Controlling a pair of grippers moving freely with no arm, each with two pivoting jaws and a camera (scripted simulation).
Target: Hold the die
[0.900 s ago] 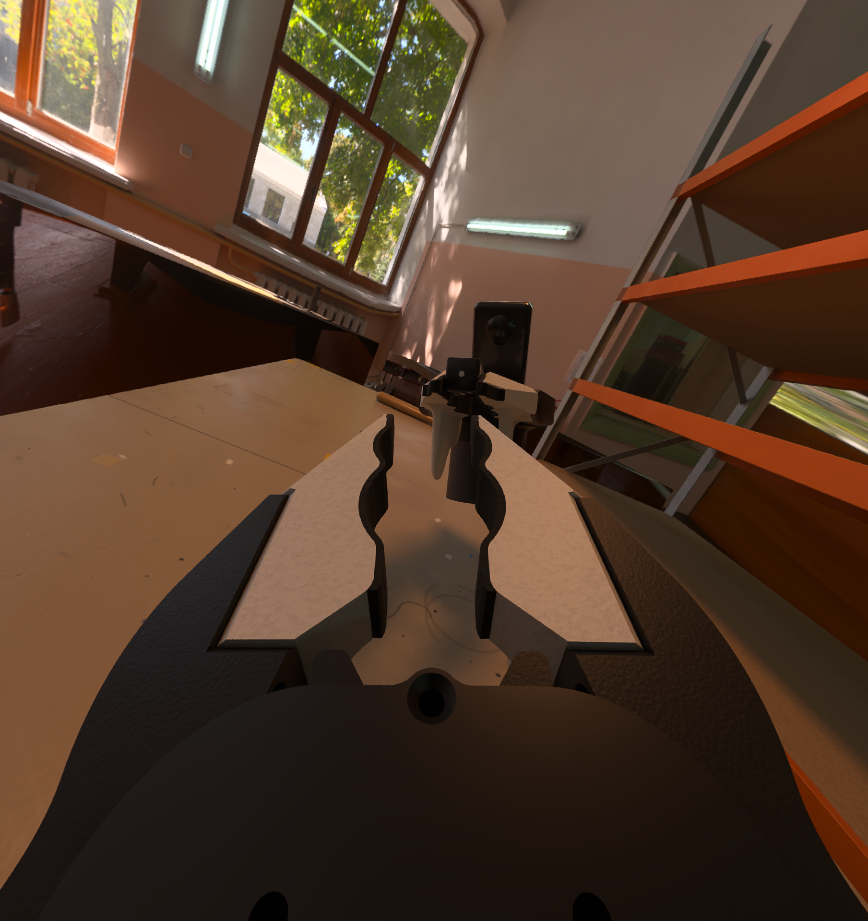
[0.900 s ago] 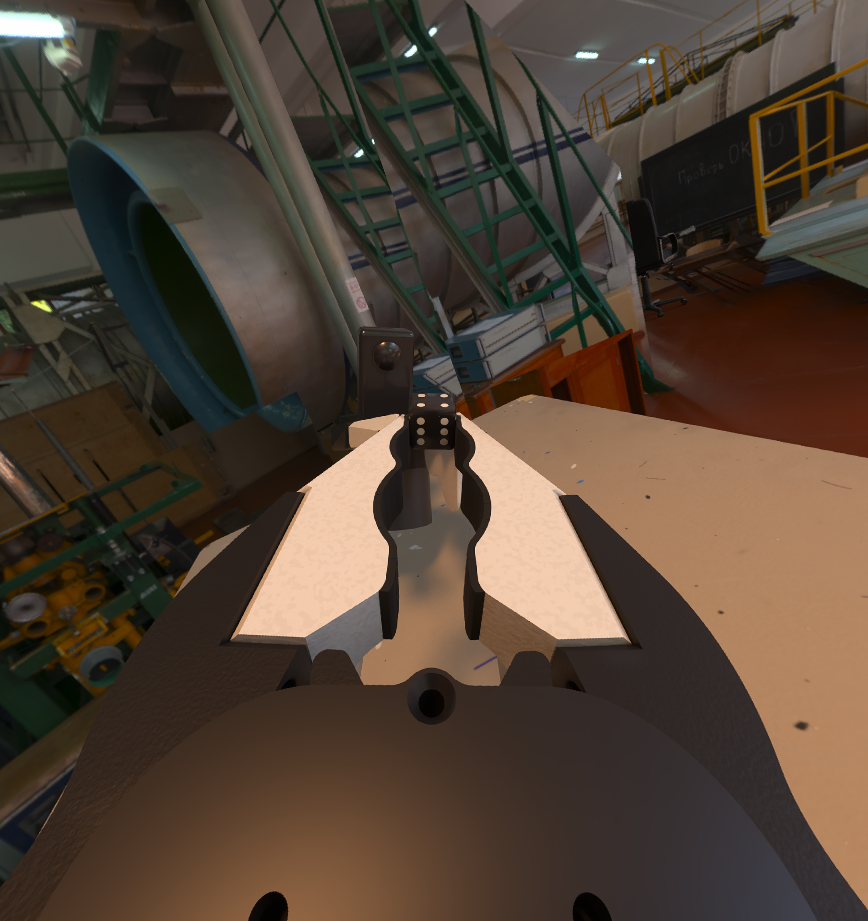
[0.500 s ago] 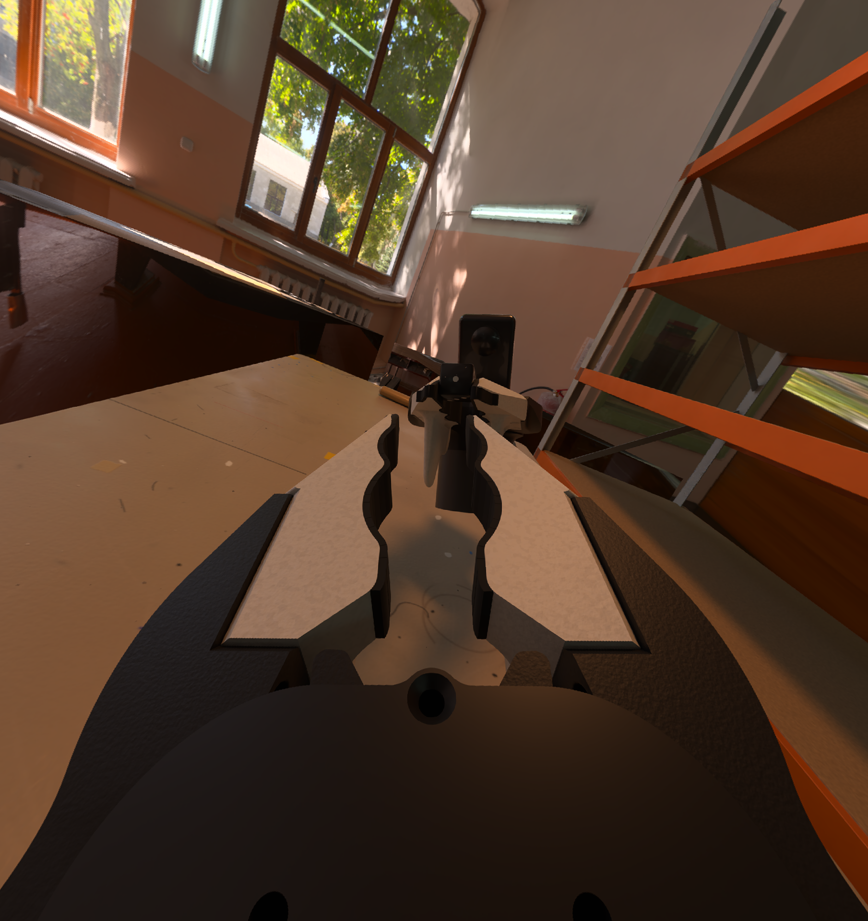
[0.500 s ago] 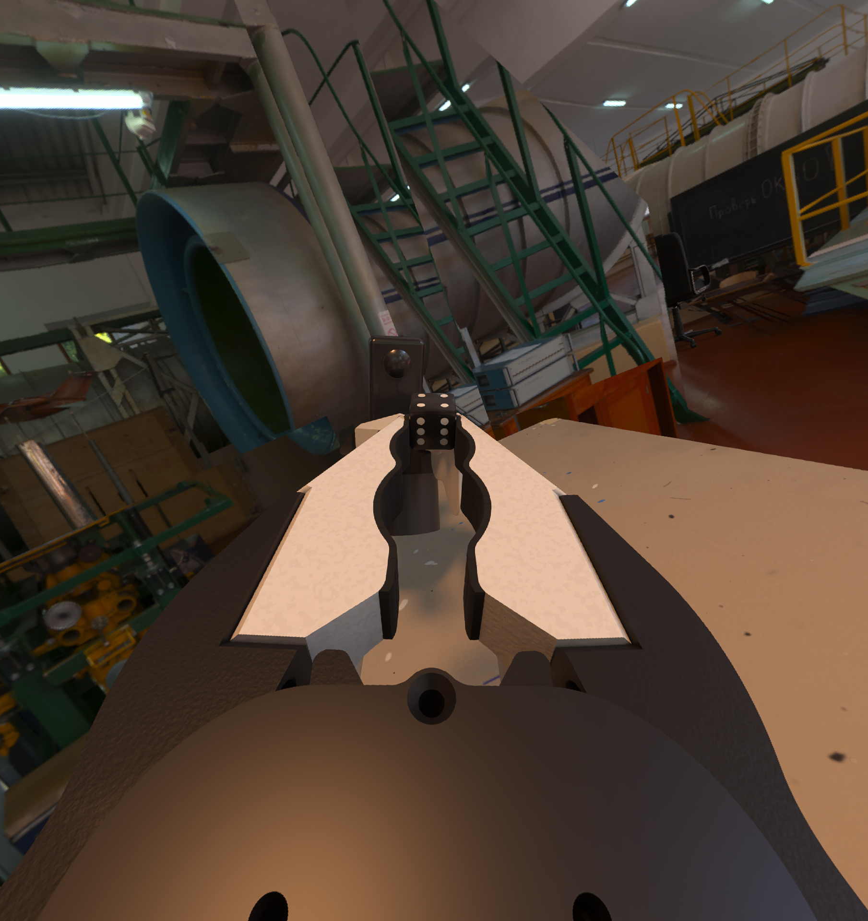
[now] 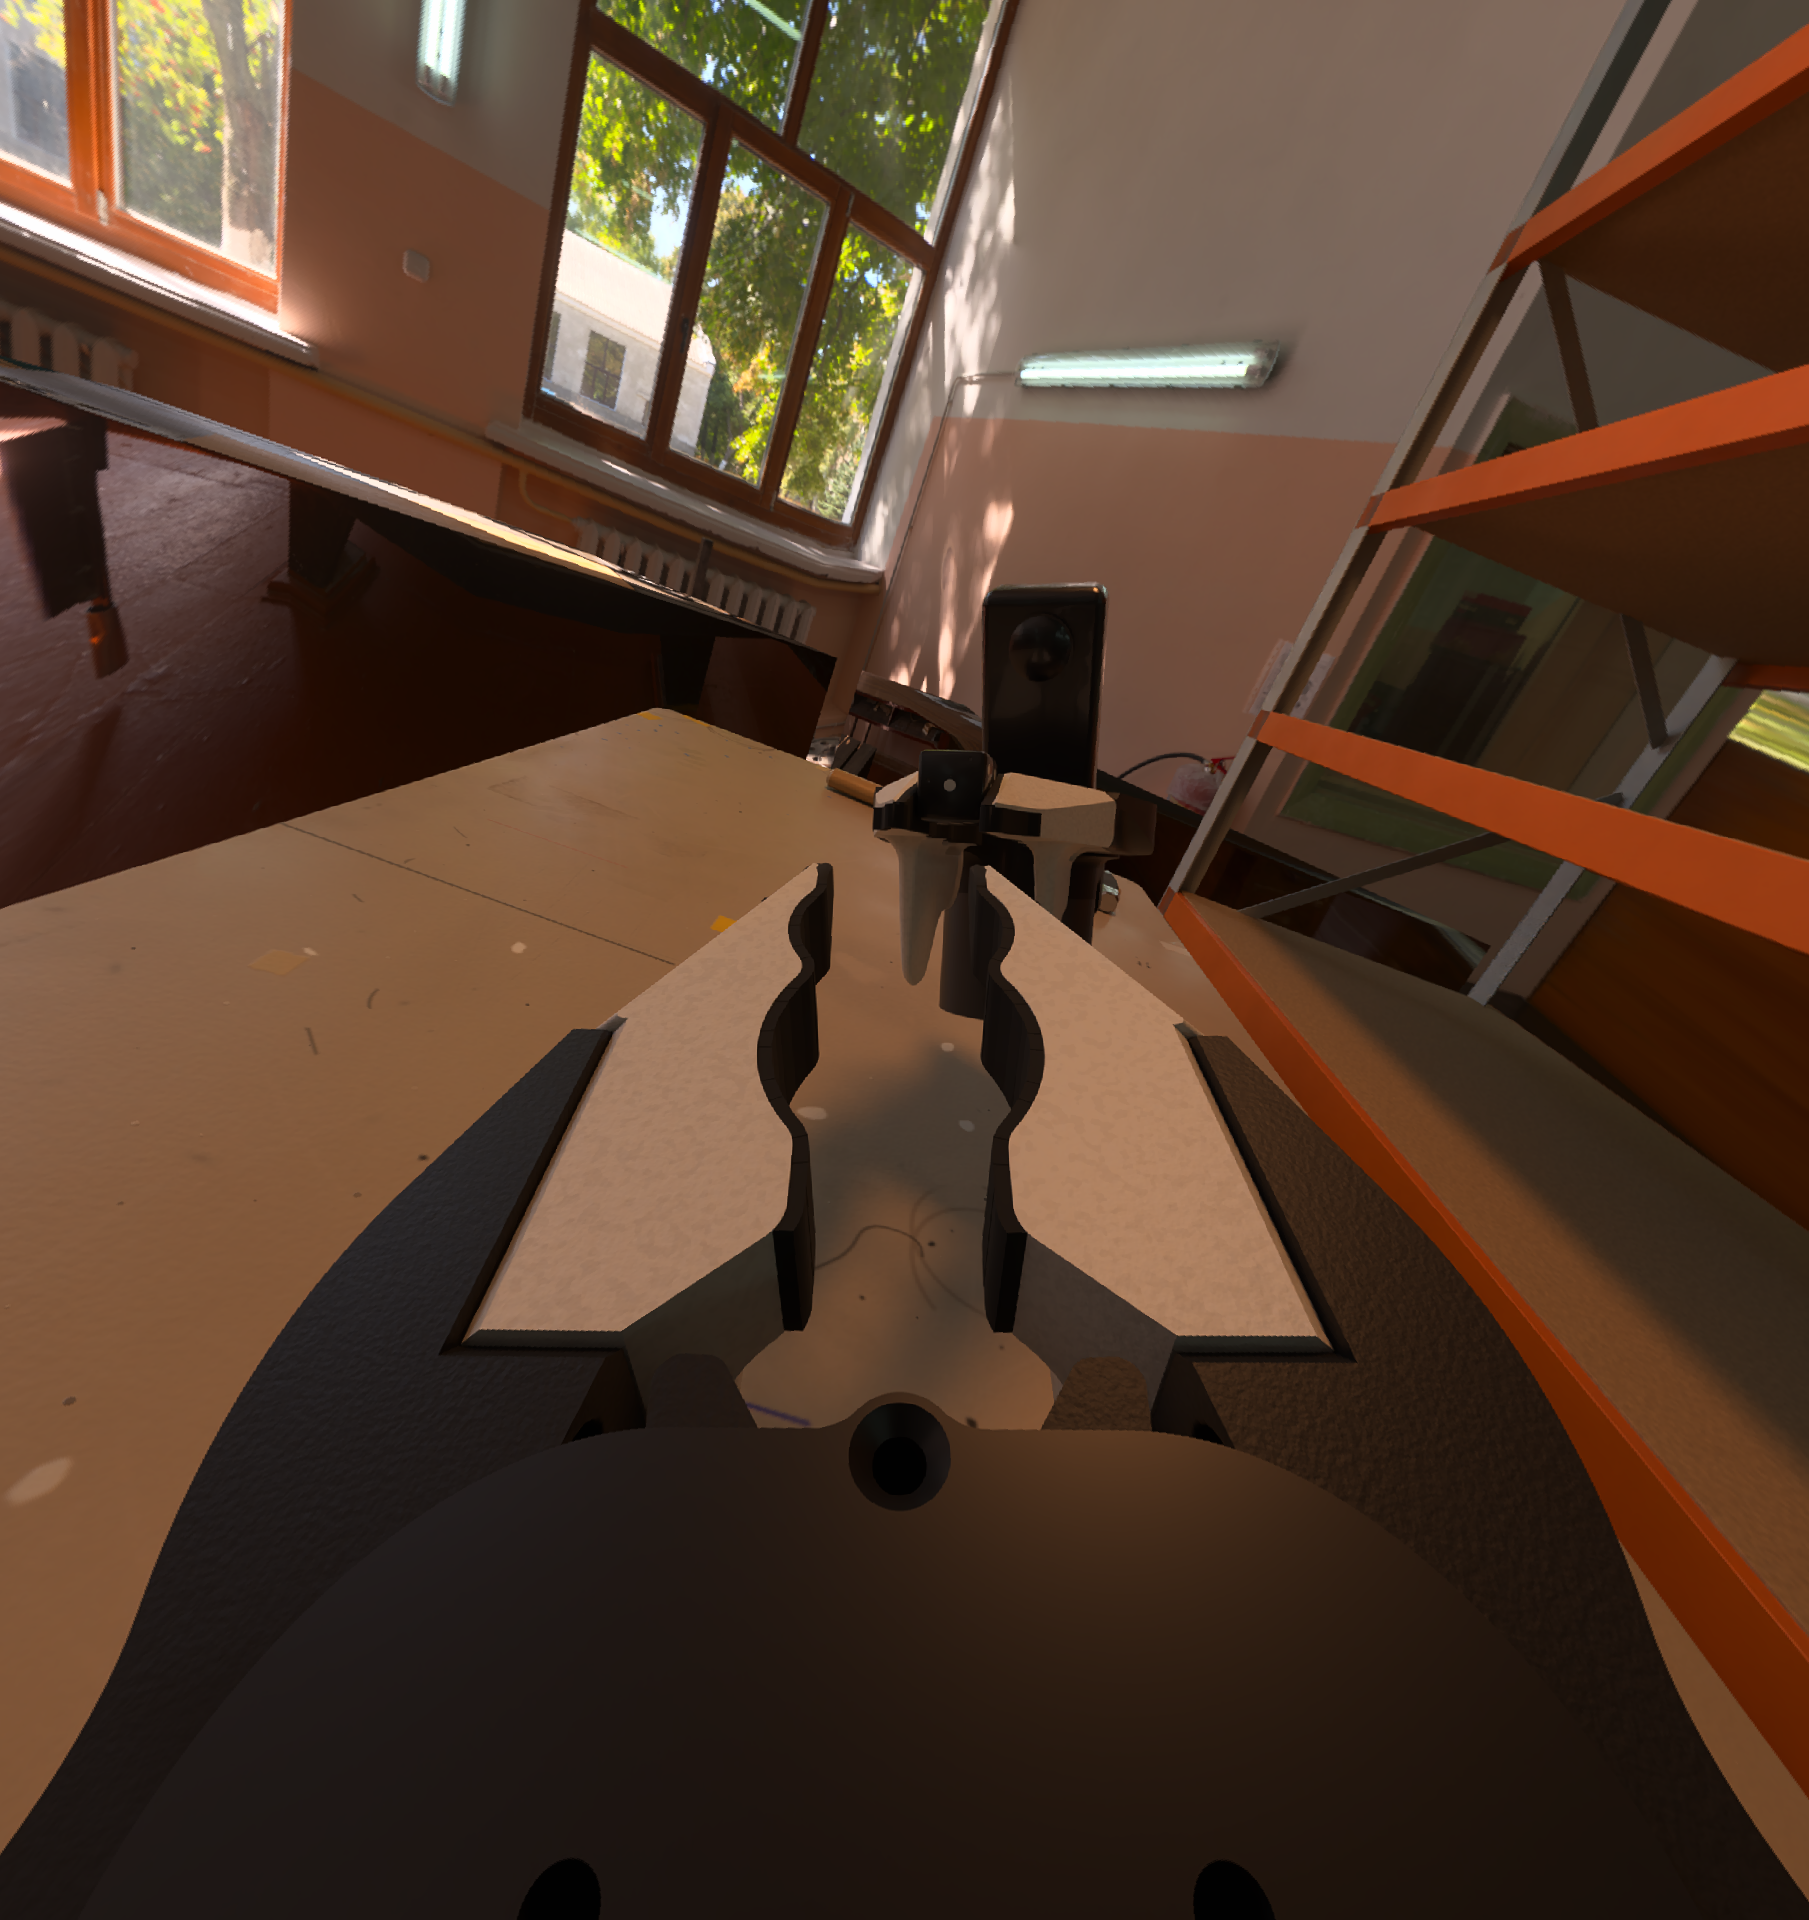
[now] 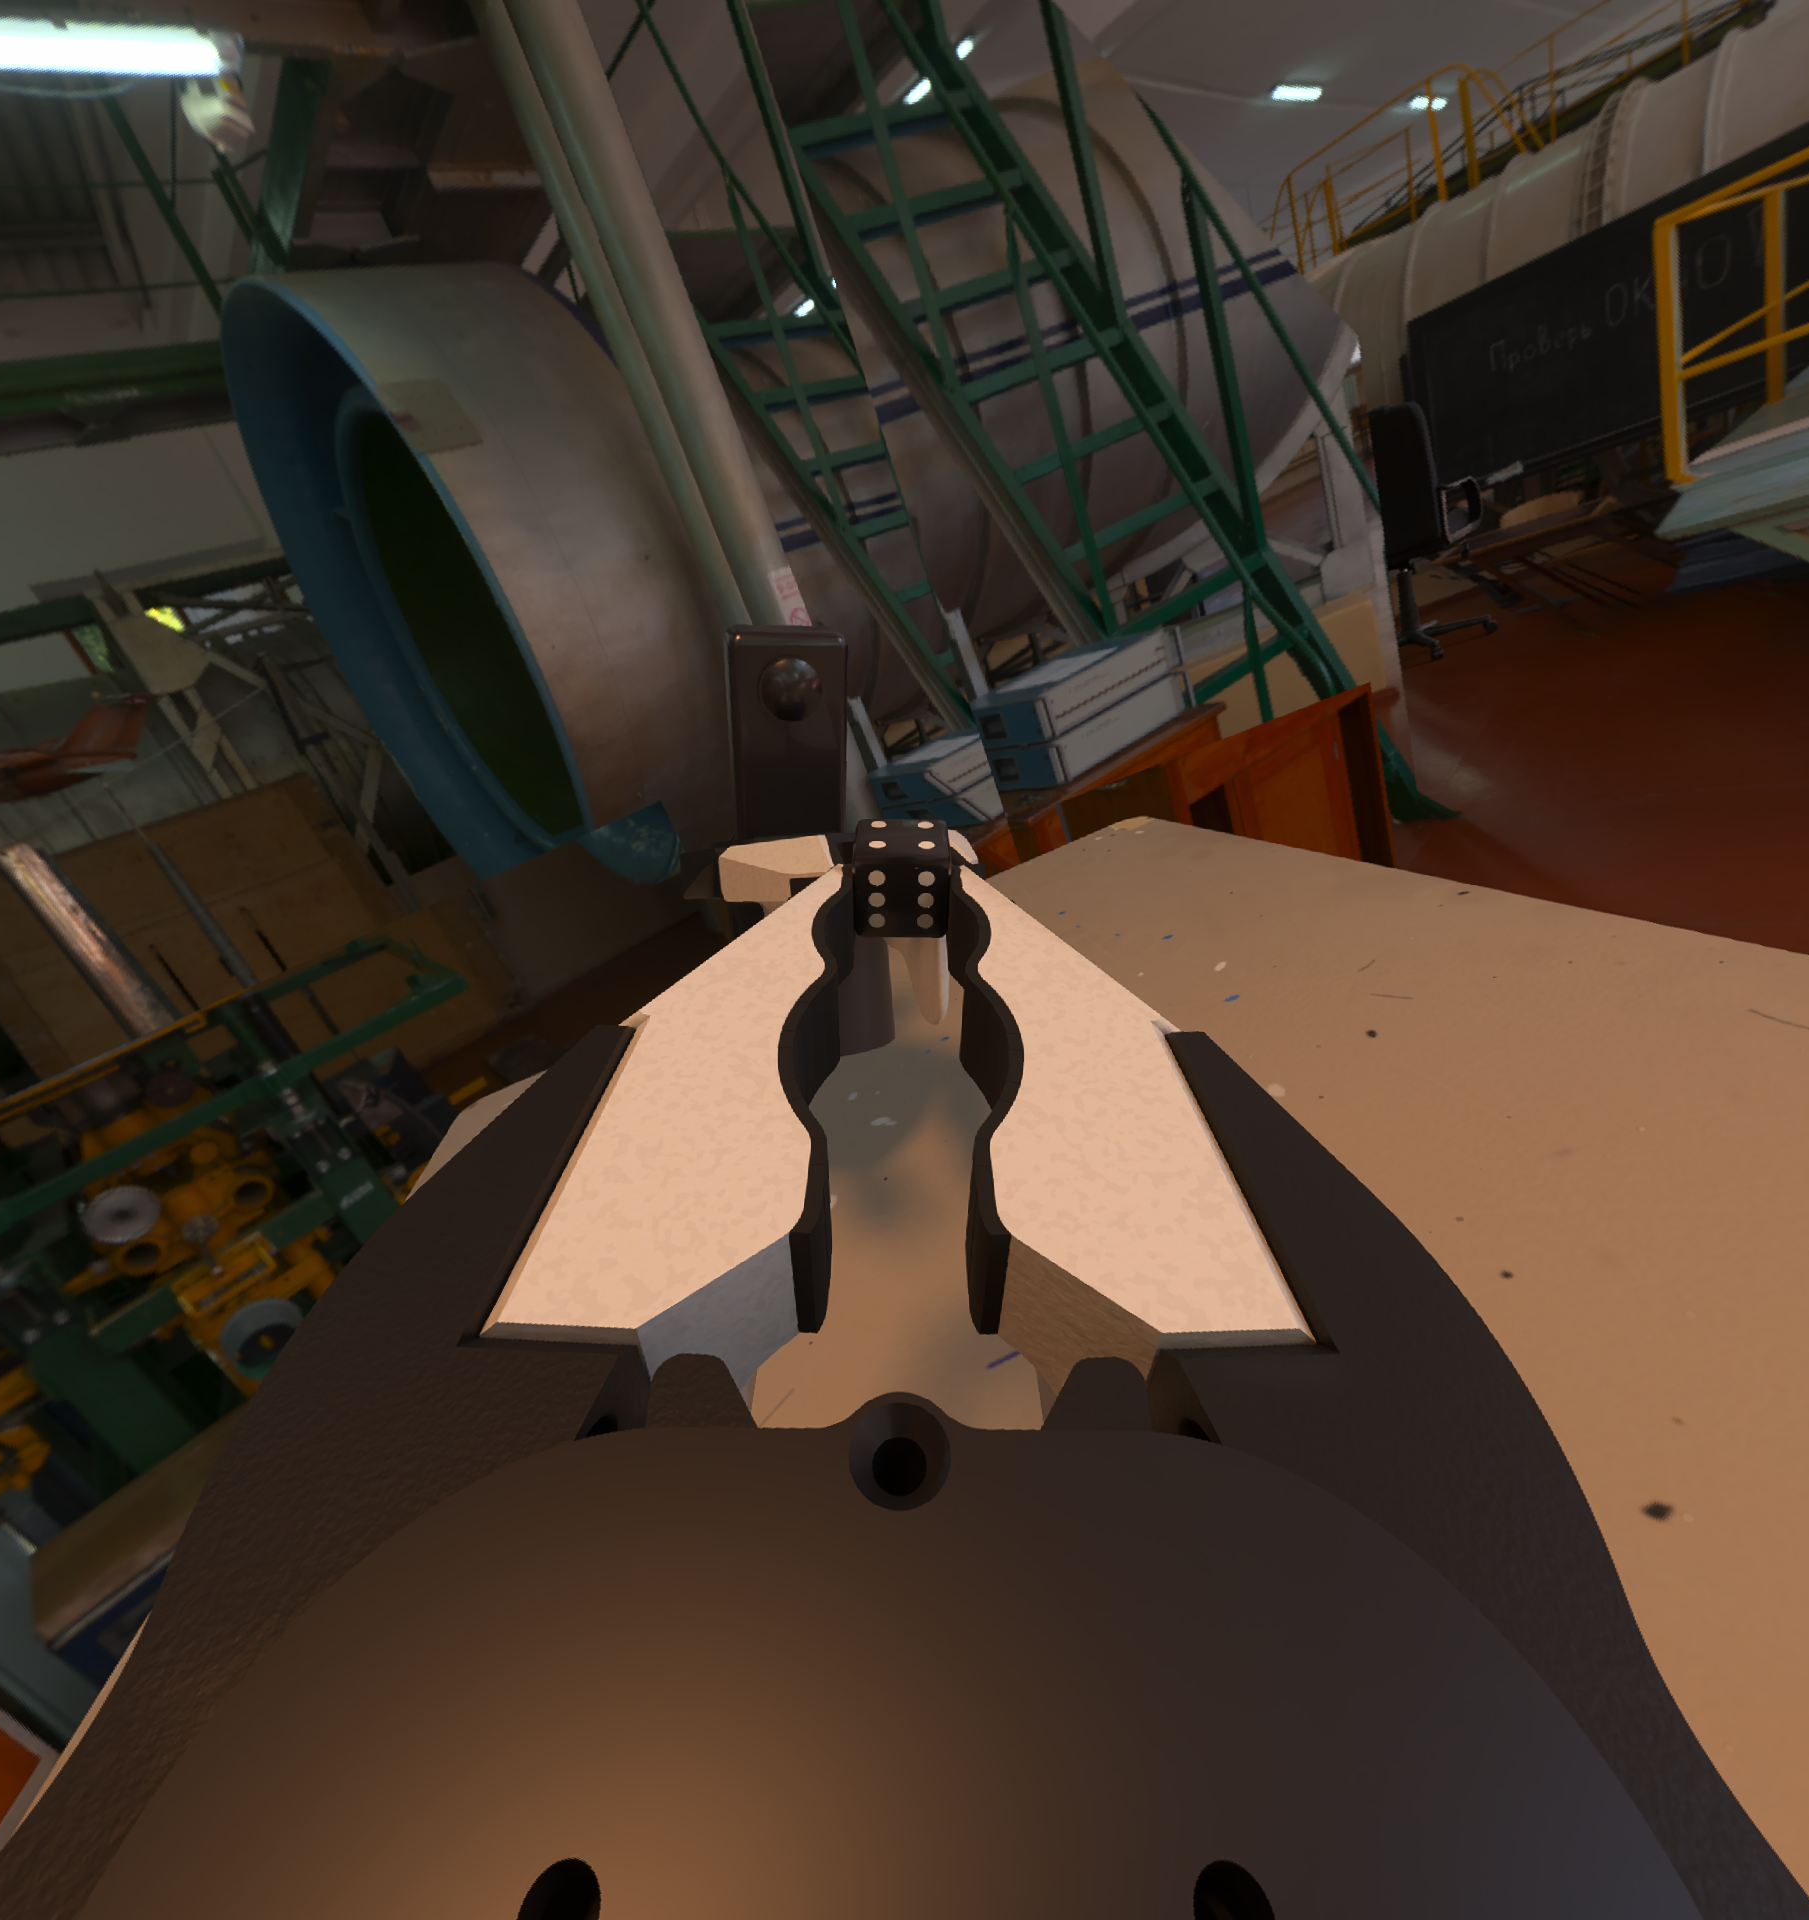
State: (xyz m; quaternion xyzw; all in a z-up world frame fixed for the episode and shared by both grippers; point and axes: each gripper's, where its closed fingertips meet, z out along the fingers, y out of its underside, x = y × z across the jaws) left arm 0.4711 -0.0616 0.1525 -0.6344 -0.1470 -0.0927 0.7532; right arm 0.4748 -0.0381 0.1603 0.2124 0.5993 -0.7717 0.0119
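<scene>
A black die (image 6: 900,881) with white pips sits between the tips of my right gripper (image 6: 900,896), which is shut on it above the wooden table (image 6: 1451,1091). In the left wrist view the die (image 5: 950,787) shows a little beyond my fingertips, held by the right gripper (image 5: 967,826) that faces me. My left gripper (image 5: 900,883) is open and empty, and its tips stop short of the die. In the right wrist view the left gripper (image 6: 775,862) shows just behind the die.
An orange shelf unit (image 5: 1502,1143) runs close along the right side of the table (image 5: 256,1091) in the left wrist view. The far table edge (image 6: 1295,852) lies just beyond the die. The tabletop spreads to the right in the right wrist view.
The right gripper still holds the die; its view has swung slightly and the die's top face now shows. The left gripper stays open at about the same distance.
</scene>
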